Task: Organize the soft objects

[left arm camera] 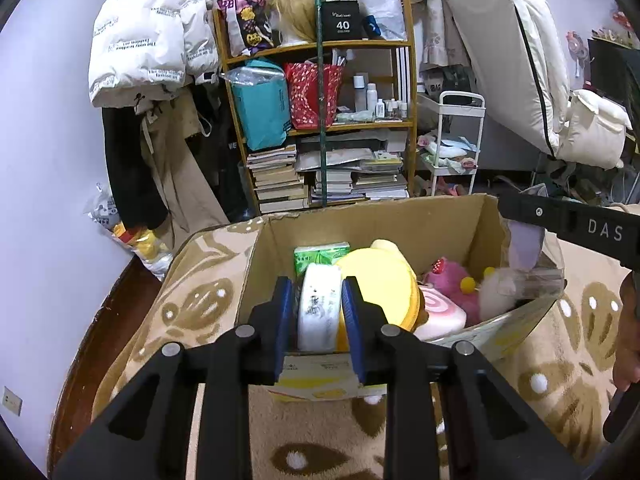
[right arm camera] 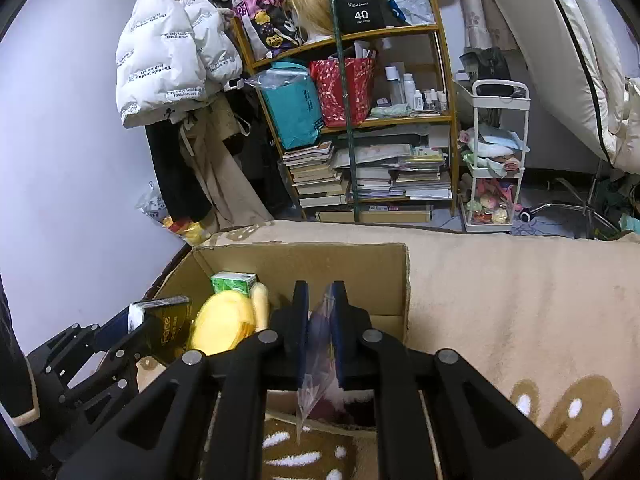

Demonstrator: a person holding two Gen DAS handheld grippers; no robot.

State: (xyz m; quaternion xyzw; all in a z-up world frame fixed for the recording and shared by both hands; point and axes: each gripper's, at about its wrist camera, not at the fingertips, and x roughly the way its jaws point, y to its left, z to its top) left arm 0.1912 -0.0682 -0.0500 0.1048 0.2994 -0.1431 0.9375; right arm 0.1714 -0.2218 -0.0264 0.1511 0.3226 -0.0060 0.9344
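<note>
An open cardboard box (left arm camera: 372, 224) stands on a beige patterned rug (left arm camera: 208, 280). My left gripper (left arm camera: 318, 304) is shut on a white soft pack with a black and gold face (left arm camera: 318, 306), held over the box's near side; it also shows in the right wrist view (right arm camera: 166, 326). In the box lie a yellow plush (left arm camera: 380, 280), a green tissue pack (left arm camera: 320, 256) and a pink plush (left arm camera: 452, 282). My right gripper (right arm camera: 320, 322) is shut on a clear plastic bag (right arm camera: 316, 364) holding a fluffy white and pink toy (left arm camera: 502, 286) at the box's right side.
A wooden shelf (left arm camera: 320, 120) with books, bags and bottles stands behind the box. A white puffer jacket (left arm camera: 140, 40) hangs at left. A white trolley (right arm camera: 496, 152) and a leaning mattress (left arm camera: 508, 48) are at right. The rug (right arm camera: 500, 288) spreads right of the box (right arm camera: 304, 264).
</note>
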